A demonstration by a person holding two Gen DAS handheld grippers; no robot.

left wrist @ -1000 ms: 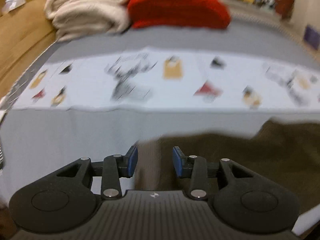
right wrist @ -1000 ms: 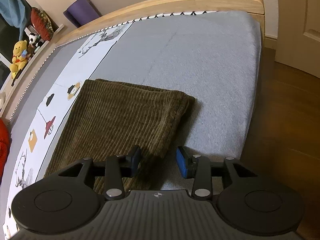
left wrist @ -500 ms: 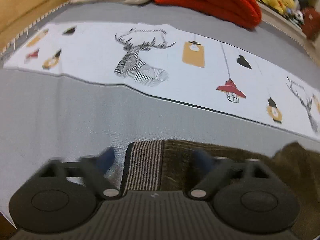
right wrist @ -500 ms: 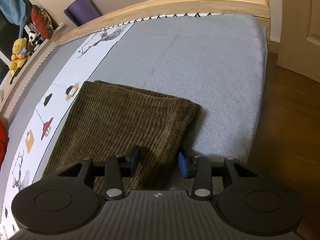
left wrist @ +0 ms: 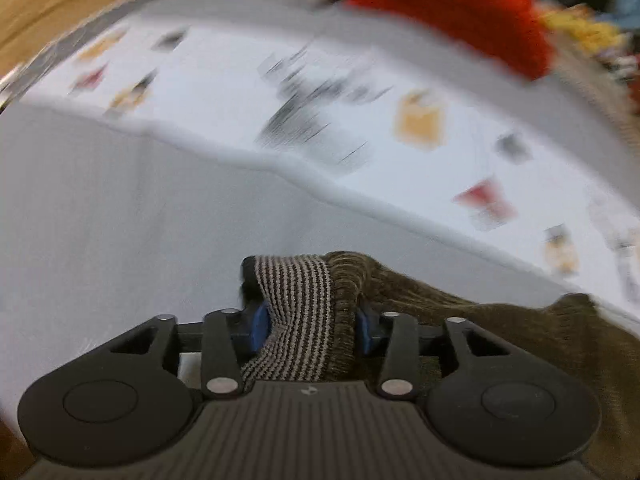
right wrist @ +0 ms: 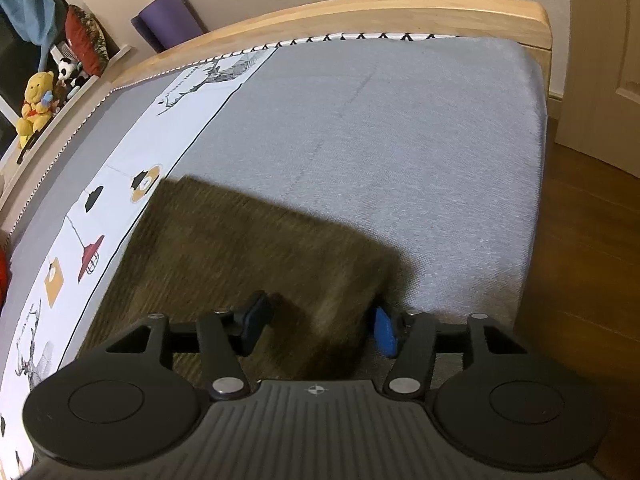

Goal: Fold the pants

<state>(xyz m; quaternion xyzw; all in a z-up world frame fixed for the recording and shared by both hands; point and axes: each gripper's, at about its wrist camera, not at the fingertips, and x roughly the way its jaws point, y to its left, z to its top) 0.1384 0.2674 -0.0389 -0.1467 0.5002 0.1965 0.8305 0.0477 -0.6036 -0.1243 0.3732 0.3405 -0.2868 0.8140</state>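
Left wrist view: our left gripper [left wrist: 312, 326] closes around the pants [left wrist: 460, 312] waistband; right gripper [right wrist: 318, 326] opens, straddling them. Bunched cloth could slip, skewing our fold.

Left tongs [left wrist: 310, 328] closing around striped waistband [left wrist: 298, 300]

Warm, dim indoor light fills both my views. My left wrist view is smeared by motion blur: the printed sheet [left wrist: 360, 128] and red blanket [left wrist: 452, 12] beyond the pants [left wrist: 500, 320] streak, while my left gripper [left wrist: 310, 326] stays sharp. My right wrist view is clearer; only the pants [right wrist: 240, 256] blur, casting a dark shadow on the bed [right wrist: 400, 140] beside them. Fisheye bends the headboard [right wrist: 400, 12].
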